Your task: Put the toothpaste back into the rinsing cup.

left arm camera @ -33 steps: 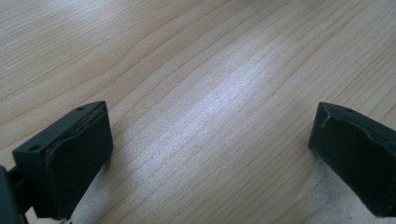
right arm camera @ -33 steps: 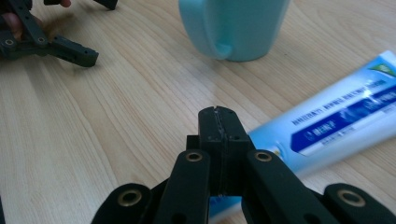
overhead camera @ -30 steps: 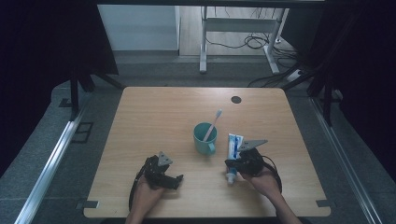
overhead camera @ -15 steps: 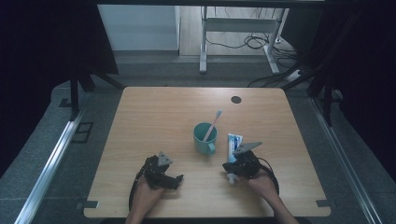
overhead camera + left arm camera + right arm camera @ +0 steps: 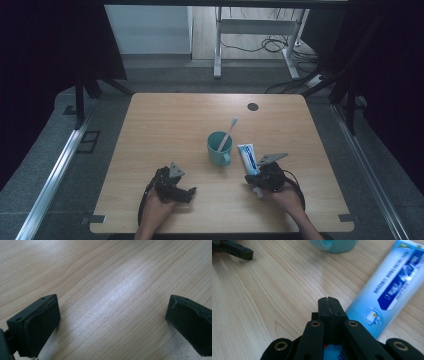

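Presently: right gripper point(image 5: 329, 305) closed beside the toothpaste tube point(image 5: 390, 287); left gripper point(image 5: 112, 322) spread over bare wood.

High view: toothpaste tube point(image 5: 248, 158) lies flat on the table point(image 5: 165, 125), just right of the teal cup point(image 5: 219, 148), which holds a toothbrush point(image 5: 229, 131) leaning up and right. Right gripper point(image 5: 256, 181) sits at the tube's near end, jaws pressed together with nothing between the tips; the tube lies just to their right, contact not clear. Left gripper point(image 5: 187, 192) rests well apart at near left, jaws wide, holding nothing.
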{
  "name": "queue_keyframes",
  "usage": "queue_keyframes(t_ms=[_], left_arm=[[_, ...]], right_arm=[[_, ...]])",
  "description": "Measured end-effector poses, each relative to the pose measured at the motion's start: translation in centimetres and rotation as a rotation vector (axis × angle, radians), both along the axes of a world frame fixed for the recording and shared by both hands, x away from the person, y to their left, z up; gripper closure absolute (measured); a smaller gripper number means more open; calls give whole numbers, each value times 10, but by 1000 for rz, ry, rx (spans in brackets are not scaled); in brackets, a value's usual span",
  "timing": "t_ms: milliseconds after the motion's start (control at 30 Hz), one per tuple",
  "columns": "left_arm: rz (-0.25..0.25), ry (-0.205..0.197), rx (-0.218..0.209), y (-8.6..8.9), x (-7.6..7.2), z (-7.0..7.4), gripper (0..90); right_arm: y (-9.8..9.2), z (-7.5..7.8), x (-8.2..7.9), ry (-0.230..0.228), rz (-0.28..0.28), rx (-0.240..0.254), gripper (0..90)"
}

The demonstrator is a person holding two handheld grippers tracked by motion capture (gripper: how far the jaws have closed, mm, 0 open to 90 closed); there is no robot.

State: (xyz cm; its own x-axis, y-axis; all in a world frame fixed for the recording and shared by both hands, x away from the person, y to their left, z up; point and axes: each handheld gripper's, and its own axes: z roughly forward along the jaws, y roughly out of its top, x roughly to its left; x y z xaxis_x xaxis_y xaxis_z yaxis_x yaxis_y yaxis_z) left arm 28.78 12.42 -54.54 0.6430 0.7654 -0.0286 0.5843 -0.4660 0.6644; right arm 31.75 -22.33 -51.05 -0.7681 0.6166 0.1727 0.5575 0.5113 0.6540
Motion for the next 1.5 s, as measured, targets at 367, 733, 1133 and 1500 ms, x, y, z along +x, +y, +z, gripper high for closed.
queue_keyframes(t_ms=[367, 733, 1133, 1500], left_arm=[[-1, -1, 1, 0, 0, 0, 0], [-2, -1, 2, 0, 0, 0, 0], [1, 0, 1, 0, 0, 0, 0], [-1, -1, 2, 0, 0, 0, 0]], right_arm=[[-19, 0, -1, 5, -37, -5, 869], [-23, 8, -2, -7, -37, -20, 828], [-34, 24, 3, -12, -73, -86, 680], [-29, 24, 18, 70, -91, -184, 529]])
